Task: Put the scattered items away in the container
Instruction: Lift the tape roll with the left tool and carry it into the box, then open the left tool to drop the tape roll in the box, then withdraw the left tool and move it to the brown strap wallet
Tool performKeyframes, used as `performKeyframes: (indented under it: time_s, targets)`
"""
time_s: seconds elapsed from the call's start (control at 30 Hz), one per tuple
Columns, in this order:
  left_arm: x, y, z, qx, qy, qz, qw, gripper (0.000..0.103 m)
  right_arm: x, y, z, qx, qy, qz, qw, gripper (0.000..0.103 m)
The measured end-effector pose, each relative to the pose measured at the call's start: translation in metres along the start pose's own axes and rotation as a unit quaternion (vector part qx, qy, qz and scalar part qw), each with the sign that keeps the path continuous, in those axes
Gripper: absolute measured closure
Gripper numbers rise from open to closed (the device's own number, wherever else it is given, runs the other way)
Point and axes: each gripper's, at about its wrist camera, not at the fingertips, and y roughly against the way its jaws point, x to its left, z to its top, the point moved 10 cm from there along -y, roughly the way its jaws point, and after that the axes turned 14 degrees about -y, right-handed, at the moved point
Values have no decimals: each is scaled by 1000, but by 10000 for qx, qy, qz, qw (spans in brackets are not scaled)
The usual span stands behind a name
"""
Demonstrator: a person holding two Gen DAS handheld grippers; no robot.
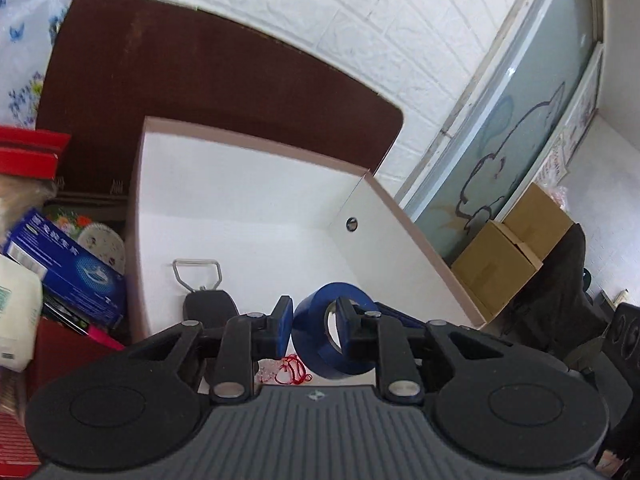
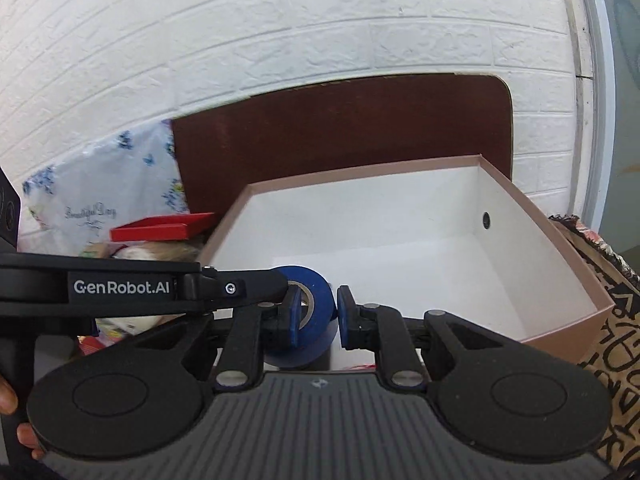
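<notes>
A blue tape roll hangs over the near part of an open pink box with a white inside. My left gripper is shut on the roll's wall, with one pad in the hole and one outside. In the right wrist view, my right gripper is shut on the same tape roll in the same way. The left gripper reaches in there from the left and meets the roll. Inside the pink box lie a black fob with a metal loop and a red string.
A dark brown board leans on the white brick wall behind the box. Left of the box are a red box, a blue carton and a floral bag. Cardboard boxes stand at the right, and a patterned bag touches the box.
</notes>
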Motion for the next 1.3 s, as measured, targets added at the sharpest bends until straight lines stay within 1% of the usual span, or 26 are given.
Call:
performKeyframes:
  time_s: [0.17,0.27,0.3,0.33,0.4,0.43,0.47,0.5,0.53,0.6,0.63,0.67,0.8,0.83,0.87,0.9,0.93,0.97,1.07,1.13,1.17,1.23,1.3]
  targets:
    - [0,-20,-10,270,-29,121,9996,80,-25,-19,-2,207,198,-459,9985,86]
    - [-4,-22,-12,293,-275,143,9991,74,-36,-26,-6,335,405,-776,9956,86]
    - [-5,-22,-13,303,-295,150,9990,70,-37,-27,-6,348,511,-863,9943,86]
    - [-5,-22,-12,288,-286,130,9991,63,-37,-28,-6,366,552,-906,9937,86]
    - [-6,-19,-11,245,-302,110,9992,55,-35,-28,-7,413,558,-892,9936,86]
    - [-8,-18,-9,214,-329,157,9991,48,-34,-27,-6,397,592,-882,9936,86]
    - [-9,-16,-8,179,-374,140,9990,43,-32,-26,-6,380,646,-921,9929,85]
    - [-11,-14,-6,130,-420,118,9990,35,-31,-25,-7,391,699,-926,9925,85]
    - [-13,-12,-5,100,-469,131,9988,33,-29,-24,-7,393,705,-910,9926,84]
    - [-15,-12,-4,108,-566,259,9980,32,-28,-21,-5,360,687,-954,9924,74]
    - [-15,-11,-5,106,-595,281,9978,30,-29,-19,-4,298,705,-1038,9917,61]
    - [-16,-11,-5,102,-611,287,9977,29,-30,-17,-3,243,732,-1109,9908,56]
    - [-19,-8,-5,42,-637,301,9975,24,-35,-8,-1,149,650,-1152,9911,52]
    - [-20,-7,-5,23,-645,318,9974,24,-37,-5,-1,130,604,-1161,9913,49]
    - [-21,-6,-5,-10,-650,336,9973,24,-39,-3,0,108,542,-1193,9913,42]
    - [-21,-5,-5,-54,-645,350,9973,23,-42,-1,0,79,476,-1245,9911,37]
    - [-22,-3,-5,-101,-643,352,9973,22,-45,2,1,10,431,-1304,9905,27]
    - [-24,-1,-5,-138,-651,342,9972,21,-46,6,2,-76,422,-1344,9900,21]
    - [-27,5,-5,-224,-689,408,9965,17,-46,14,3,-194,393,-1363,9897,19]
    - [-25,10,-6,-279,-620,645,9956,5,-45,20,3,-267,363,-1348,9898,19]
    - [-24,15,-6,-364,-551,669,9956,4,-43,23,3,-307,339,-1319,9902,18]
    - [-23,25,-6,-555,-411,542,9961,4,-38,30,4,-450,284,-1259,9906,17]
    - [-19,35,-9,-637,-201,429,9968,3,-30,40,5,-655,320,-1249,9895,15]
